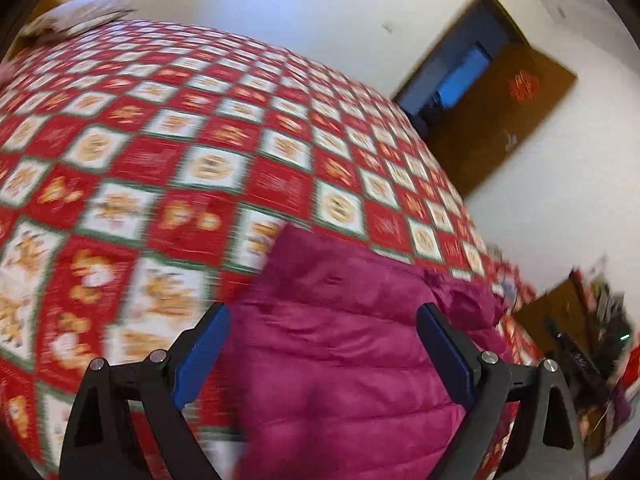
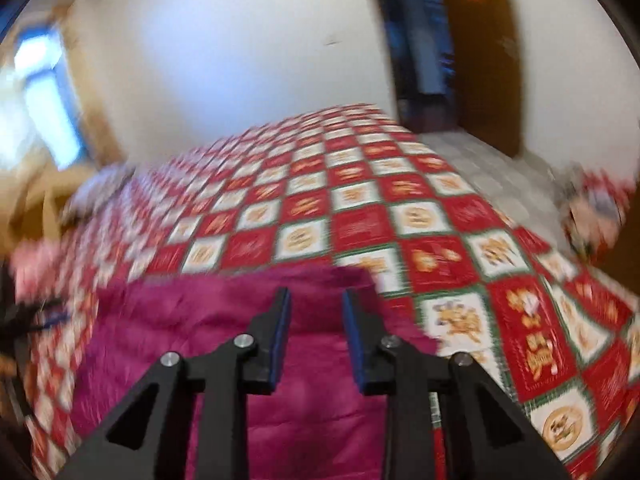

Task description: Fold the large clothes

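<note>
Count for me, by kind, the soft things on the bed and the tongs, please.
Magenta padded jacket: 1
Checked bedspread: 1
Pillow: 1
Tongs, left tongs and right tongs, both open: 2
Total: 5

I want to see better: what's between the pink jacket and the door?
Only the red checkered bedspread lies between the magenta jacket and the brown door, shown in the left wrist view.

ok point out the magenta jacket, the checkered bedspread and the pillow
magenta jacket (image 1: 340,352), left wrist view, quilted middle panel
checkered bedspread (image 1: 180,140), left wrist view, bare patch of the red and white squares
pillow (image 1: 76,18), left wrist view, its top face
</note>
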The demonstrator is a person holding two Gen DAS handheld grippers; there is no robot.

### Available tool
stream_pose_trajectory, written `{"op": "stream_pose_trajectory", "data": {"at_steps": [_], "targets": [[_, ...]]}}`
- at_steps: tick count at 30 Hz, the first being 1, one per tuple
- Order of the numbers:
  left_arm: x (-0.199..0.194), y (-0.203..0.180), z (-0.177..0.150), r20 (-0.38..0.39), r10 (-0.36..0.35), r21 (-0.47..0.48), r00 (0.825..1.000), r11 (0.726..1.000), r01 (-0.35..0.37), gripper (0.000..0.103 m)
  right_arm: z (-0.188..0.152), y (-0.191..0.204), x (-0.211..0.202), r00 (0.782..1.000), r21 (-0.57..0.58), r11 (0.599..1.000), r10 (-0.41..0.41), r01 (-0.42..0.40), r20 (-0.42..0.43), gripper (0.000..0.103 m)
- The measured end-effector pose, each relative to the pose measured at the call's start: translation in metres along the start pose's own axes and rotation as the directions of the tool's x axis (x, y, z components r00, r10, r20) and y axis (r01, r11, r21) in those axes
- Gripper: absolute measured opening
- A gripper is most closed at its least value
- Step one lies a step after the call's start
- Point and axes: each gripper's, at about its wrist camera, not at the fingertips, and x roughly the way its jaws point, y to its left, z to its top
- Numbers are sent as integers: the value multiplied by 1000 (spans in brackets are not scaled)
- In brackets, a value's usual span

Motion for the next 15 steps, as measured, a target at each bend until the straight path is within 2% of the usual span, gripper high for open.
{"op": "stream_pose_trajectory", "data": {"at_steps": [2,5,9,11,13,15], "targets": [[23,-28,0,-8,33,82,999,996,-32,94,1,30,13,1000,-105,994,-6,4,-24,30],[52,-55,-1,18,160,159,987,974,-160,94,-4,48,52,996,-141,990,18,-31,-93,29],[79,-58,-5,63,275,230,959,931,-283,94,-15,52,107,991,-177,983,-63,42,-114,27],[88,-49,-7,73,306,239,949,919,-314,94,-24,42,125,985,-197,975,-126,102,-114,27],[96,-31,-12,82,317,209,945,921,-327,94,-38,33,137,981,-213,970,-144,115,-127,27],[109,-14,-16,43,259,147,965,954,-263,94,-47,26,139,987,-200,975,-120,98,-106,28]]}}
